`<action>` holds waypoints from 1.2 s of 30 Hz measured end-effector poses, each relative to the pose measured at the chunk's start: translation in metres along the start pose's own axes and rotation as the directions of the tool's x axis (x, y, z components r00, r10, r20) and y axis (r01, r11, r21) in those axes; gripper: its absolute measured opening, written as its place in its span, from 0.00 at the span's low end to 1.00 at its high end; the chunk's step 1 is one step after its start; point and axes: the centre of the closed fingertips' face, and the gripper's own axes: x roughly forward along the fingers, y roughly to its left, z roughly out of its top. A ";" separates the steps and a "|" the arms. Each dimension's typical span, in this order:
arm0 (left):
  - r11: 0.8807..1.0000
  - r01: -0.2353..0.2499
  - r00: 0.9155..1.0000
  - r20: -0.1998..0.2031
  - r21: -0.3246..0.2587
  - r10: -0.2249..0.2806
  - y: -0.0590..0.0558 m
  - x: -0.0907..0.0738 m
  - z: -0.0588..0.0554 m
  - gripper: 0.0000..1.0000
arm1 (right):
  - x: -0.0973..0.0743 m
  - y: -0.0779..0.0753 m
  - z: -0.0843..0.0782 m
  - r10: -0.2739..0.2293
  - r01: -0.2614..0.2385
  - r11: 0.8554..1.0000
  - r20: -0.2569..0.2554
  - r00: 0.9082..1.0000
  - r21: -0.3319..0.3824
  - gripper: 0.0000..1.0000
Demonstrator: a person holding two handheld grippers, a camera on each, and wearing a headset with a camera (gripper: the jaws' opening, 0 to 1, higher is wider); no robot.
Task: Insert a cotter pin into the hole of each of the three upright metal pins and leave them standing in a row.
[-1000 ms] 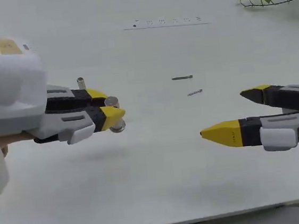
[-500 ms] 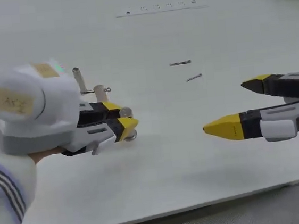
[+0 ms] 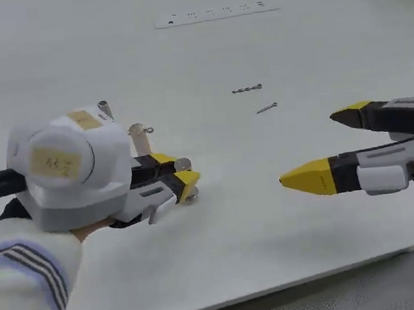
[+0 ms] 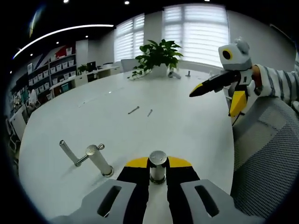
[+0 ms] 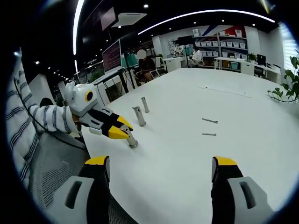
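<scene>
Left gripper (image 3: 181, 174) is clamped on an upright metal pin (image 4: 157, 166), a silvery cylinder with a flat round cap, its base on the white table (image 3: 222, 227). The gripper's body hides most of its shaft in the head view. At its 10 o'clock stands a second pin (image 3: 139, 132) with a cotter pin (image 3: 147, 129) through its top, and a third pin (image 3: 104, 109) stands beyond. At 2 o'clock, well apart, lie a loose cotter pin (image 3: 247, 88) and another loose one (image 3: 266, 108). Right gripper (image 3: 308, 149) hangs wide open, empty. A power strip (image 3: 214, 13) lies at 12 o'clock.
</scene>
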 end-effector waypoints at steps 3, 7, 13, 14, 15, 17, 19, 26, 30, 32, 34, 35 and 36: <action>1.000 0.001 1.000 -0.004 0.012 -0.001 0.000 0.001 -0.002 0.09 | 0.000 0.001 0.000 0.001 -0.001 1.000 0.000 1.000 -0.002 0.89; 1.000 0.003 1.000 0.012 -0.012 -0.003 0.000 0.002 -0.002 0.09 | -0.001 0.001 0.001 0.000 0.000 1.000 0.002 1.000 -0.004 0.89; 1.000 0.005 0.999 0.034 -0.031 -0.003 0.001 0.003 -0.001 0.09 | -0.002 0.000 0.000 -0.002 0.002 1.000 0.000 1.000 -0.005 0.89; 0.999 0.006 0.999 0.035 -0.040 -0.005 0.001 0.003 -0.001 0.09 | -0.002 0.000 0.000 -0.005 0.005 1.000 -0.001 1.000 -0.007 0.89; 0.999 0.007 0.999 0.036 -0.044 -0.006 0.001 0.003 -0.001 0.09 | -0.002 -0.001 -0.001 -0.006 0.006 1.000 -0.001 1.000 -0.008 0.89; 0.999 0.007 0.999 0.038 -0.046 -0.005 0.001 0.003 -0.001 0.10 | -0.002 -0.001 -0.001 -0.004 0.004 1.000 -0.001 1.000 -0.006 0.89; 0.999 -0.013 0.999 0.040 -0.033 0.015 0.002 0.003 -0.001 0.10 | -0.002 -0.001 0.000 -0.005 0.005 1.000 -0.003 1.000 -0.009 0.89; 1.000 0.007 0.996 0.092 -0.028 -0.004 0.004 -0.010 0.015 0.13 | -0.007 -0.012 0.004 -0.035 0.035 0.999 -0.006 0.999 -0.021 0.84; 0.999 0.015 0.991 0.134 -0.045 -0.009 0.008 -0.027 0.033 0.20 | -0.011 -0.022 0.010 -0.045 0.045 0.999 -0.004 0.999 -0.019 0.81; 0.998 0.023 0.990 0.143 -0.051 -0.015 0.009 -0.034 0.038 0.29 | -0.012 -0.025 0.012 -0.045 0.045 0.999 -0.004 0.999 -0.029 0.77; 0.998 0.019 0.990 0.144 -0.052 -0.011 0.010 -0.039 0.039 0.41 | -0.014 -0.030 0.016 -0.043 0.043 0.999 -0.005 0.999 -0.032 0.75; 0.998 0.024 0.989 0.146 -0.057 -0.016 0.010 -0.042 0.039 0.45 | -0.014 -0.033 0.017 -0.042 0.042 0.999 -0.006 0.999 -0.032 0.75; 0.997 0.045 0.988 0.149 -0.066 -0.034 0.006 -0.045 0.038 0.49 | -0.015 -0.035 0.019 -0.041 0.041 0.999 -0.007 0.999 -0.036 0.74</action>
